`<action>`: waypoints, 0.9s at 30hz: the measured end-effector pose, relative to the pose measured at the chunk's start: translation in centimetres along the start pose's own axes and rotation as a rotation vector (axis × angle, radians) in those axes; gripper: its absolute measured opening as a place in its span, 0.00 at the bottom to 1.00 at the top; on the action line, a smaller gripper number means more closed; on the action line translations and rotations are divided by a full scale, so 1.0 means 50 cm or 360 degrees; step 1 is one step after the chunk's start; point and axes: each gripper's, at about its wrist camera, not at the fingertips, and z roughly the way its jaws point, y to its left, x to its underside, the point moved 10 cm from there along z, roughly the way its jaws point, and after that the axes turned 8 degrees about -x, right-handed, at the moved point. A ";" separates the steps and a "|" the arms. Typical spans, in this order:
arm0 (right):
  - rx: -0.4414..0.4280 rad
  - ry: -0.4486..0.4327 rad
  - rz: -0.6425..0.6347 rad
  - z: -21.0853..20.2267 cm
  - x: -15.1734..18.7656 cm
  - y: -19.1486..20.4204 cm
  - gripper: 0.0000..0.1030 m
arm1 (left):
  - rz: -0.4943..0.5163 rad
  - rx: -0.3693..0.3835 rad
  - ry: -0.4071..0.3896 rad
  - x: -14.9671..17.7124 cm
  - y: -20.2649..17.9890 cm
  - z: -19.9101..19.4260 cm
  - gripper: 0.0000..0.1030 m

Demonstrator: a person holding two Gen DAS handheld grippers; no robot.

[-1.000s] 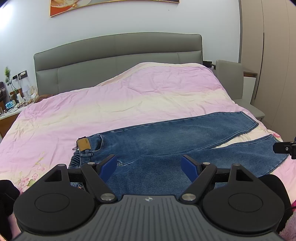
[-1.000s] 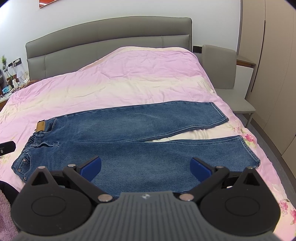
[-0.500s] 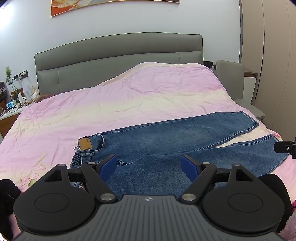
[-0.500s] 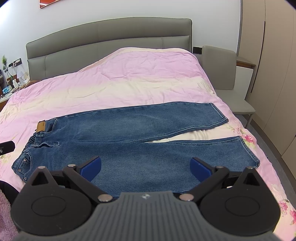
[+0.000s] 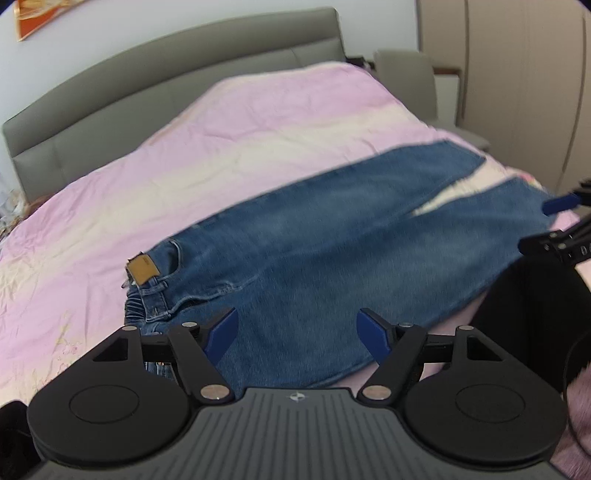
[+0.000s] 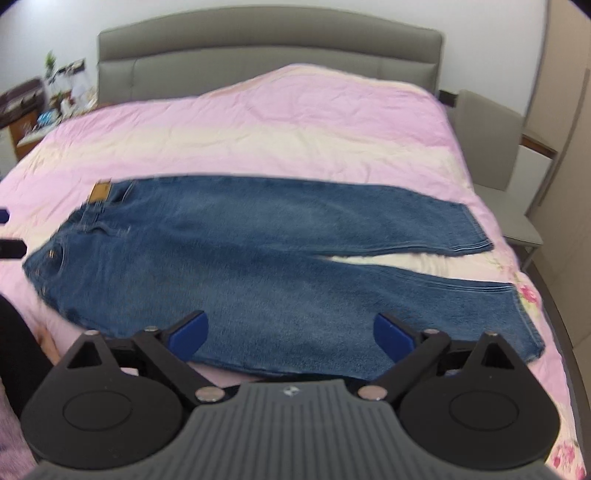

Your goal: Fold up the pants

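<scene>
Blue jeans [image 6: 258, 266] lie flat across a pink bedspread [image 6: 295, 122], filling the middle of both views: waistband with tan patch [image 5: 144, 271] at left, the two legs running right. The left gripper [image 5: 297, 334], lower centre, and the right gripper [image 6: 291, 330], lower centre, each stand wide with jaws closing, above the near denim edge, pads gripping nothing. A grey headboard [image 6: 258, 48] spans the top.

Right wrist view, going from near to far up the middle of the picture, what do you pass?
Near jeans leg → far jeans leg → pink quilt → grey headboard → wall.
</scene>
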 end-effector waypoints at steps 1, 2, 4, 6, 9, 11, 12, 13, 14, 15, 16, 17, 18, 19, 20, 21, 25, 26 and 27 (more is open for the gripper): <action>-0.0060 0.0041 0.0000 0.018 0.009 0.005 0.81 | 0.0071 0.0015 0.0008 0.008 -0.007 0.007 0.83; -0.0110 0.0078 0.0006 0.036 0.018 0.010 0.78 | 0.0135 0.0016 0.0009 0.015 -0.012 0.013 0.83; -0.0142 0.0148 -0.0031 0.075 0.030 0.013 0.73 | 0.0276 0.0036 0.0029 0.034 -0.025 0.029 0.83; -0.0171 0.0218 -0.0091 0.115 0.042 0.025 0.70 | 0.0379 0.0086 0.0078 0.055 -0.038 0.049 0.83; -0.0188 0.0332 -0.0212 0.164 0.057 0.039 0.69 | 0.0531 0.0153 0.0185 0.092 -0.052 0.089 0.82; -0.0209 0.0407 -0.0286 0.191 0.067 0.051 0.69 | 0.0629 0.0162 0.0251 0.114 -0.058 0.117 0.82; -0.0220 0.0443 -0.0324 0.200 0.072 0.057 0.69 | 0.0675 0.0166 0.0291 0.125 -0.059 0.131 0.82; -0.0225 0.0484 -0.0368 0.213 0.075 0.060 0.69 | 0.0711 0.0165 0.0320 0.134 -0.061 0.145 0.82; -0.0235 0.0517 -0.0403 0.224 0.079 0.064 0.69 | 0.0753 0.0172 0.0358 0.145 -0.062 0.159 0.82; -0.0239 0.0563 -0.0433 0.237 0.085 0.066 0.69 | 0.0789 0.0177 0.0393 0.155 -0.063 0.173 0.82; -0.0246 0.0603 -0.0459 0.247 0.090 0.068 0.69 | 0.0824 0.0182 0.0431 0.165 -0.063 0.186 0.82; -0.0250 0.0637 -0.0489 0.257 0.095 0.069 0.68 | 0.0857 0.0176 0.0461 0.174 -0.065 0.199 0.82; -0.0241 0.0667 -0.0525 0.271 0.098 0.070 0.66 | 0.0888 0.0168 0.0488 0.182 -0.067 0.210 0.82; -0.0225 0.0692 -0.0558 0.282 0.101 0.068 0.65 | 0.0921 0.0164 0.0519 0.190 -0.068 0.225 0.82; -0.0206 0.0712 -0.0587 0.292 0.102 0.066 0.62 | 0.0941 0.0163 0.0537 0.197 -0.070 0.234 0.82; -0.0184 0.0729 -0.0606 0.310 0.101 0.065 0.57 | 0.0954 0.0159 0.0555 0.201 -0.070 0.246 0.82; -0.0196 0.0800 -0.0614 0.339 0.105 0.060 0.47 | 0.0973 0.0136 0.0624 0.218 -0.068 0.276 0.76; -0.0190 0.0808 -0.0623 0.342 0.106 0.058 0.39 | 0.0977 0.0113 0.0648 0.223 -0.064 0.281 0.66; -0.0188 0.0808 -0.0632 0.346 0.106 0.056 0.31 | 0.0974 0.0080 0.0649 0.224 -0.059 0.285 0.57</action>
